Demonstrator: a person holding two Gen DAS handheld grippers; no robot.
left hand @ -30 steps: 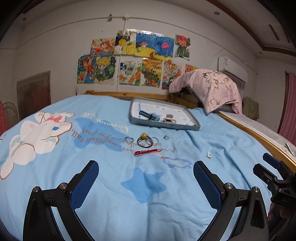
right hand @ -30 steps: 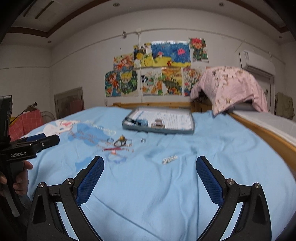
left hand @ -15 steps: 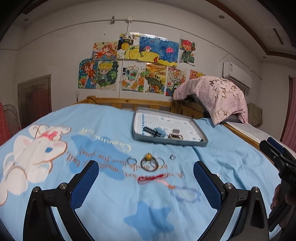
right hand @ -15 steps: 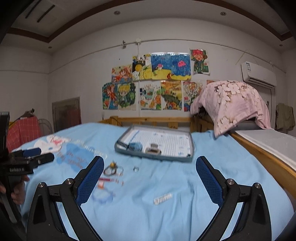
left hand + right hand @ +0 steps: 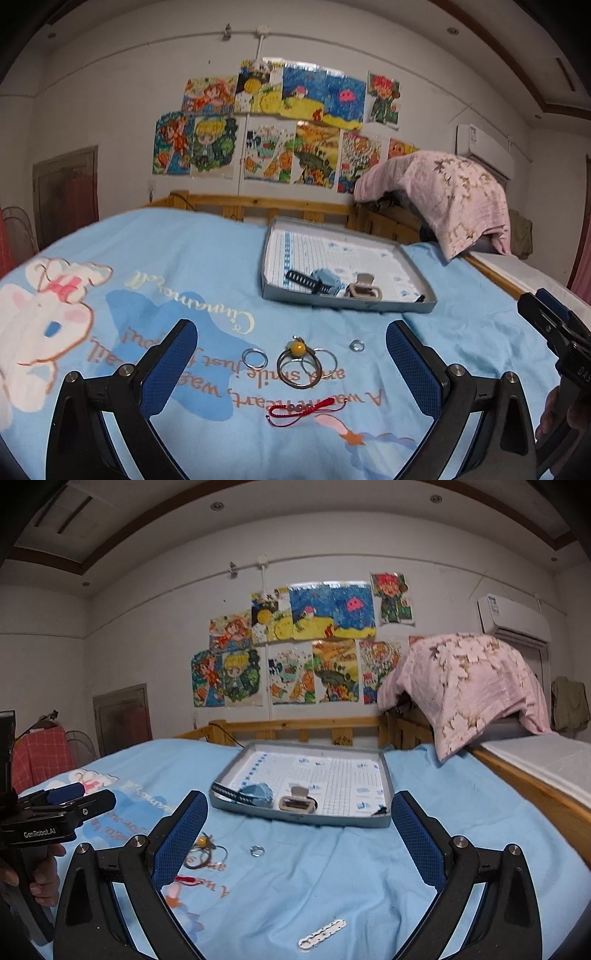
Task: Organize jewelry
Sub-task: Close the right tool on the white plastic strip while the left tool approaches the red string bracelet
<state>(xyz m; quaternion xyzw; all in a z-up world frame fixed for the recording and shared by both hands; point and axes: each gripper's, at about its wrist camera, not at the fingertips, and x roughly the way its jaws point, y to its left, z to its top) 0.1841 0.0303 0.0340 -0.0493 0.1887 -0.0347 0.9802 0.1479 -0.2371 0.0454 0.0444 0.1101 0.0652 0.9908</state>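
Observation:
A grey tray [image 5: 417, 303] [image 5: 332, 819] lies on the blue bedspread and holds a black strap, a blue item [image 5: 325, 282] and a beige clip [image 5: 364, 291]. In front of it lie a thin silver ring [image 5: 255, 358], a wire bangle with an amber bead [image 5: 297, 360], a small silver ring [image 5: 357, 345] [image 5: 257, 850] and a red cord bracelet [image 5: 306, 409]. A silver perforated bar [image 5: 322, 939] lies near my right gripper. My left gripper [image 5: 290, 350] is open and empty just short of the rings. My right gripper [image 5: 297, 834] is open and empty.
The bedspread [image 5: 184, 266] covers the bed. A wooden headboard rail [image 5: 295, 729] runs behind the tray. A pink blanket [image 5: 465, 686] hangs over furniture at the right. A wooden side rail [image 5: 535, 794] borders the bed on the right.
Both grippers have moved forward and lower toward the jewelry and the tray, which appear larger. Both stay open and empty.

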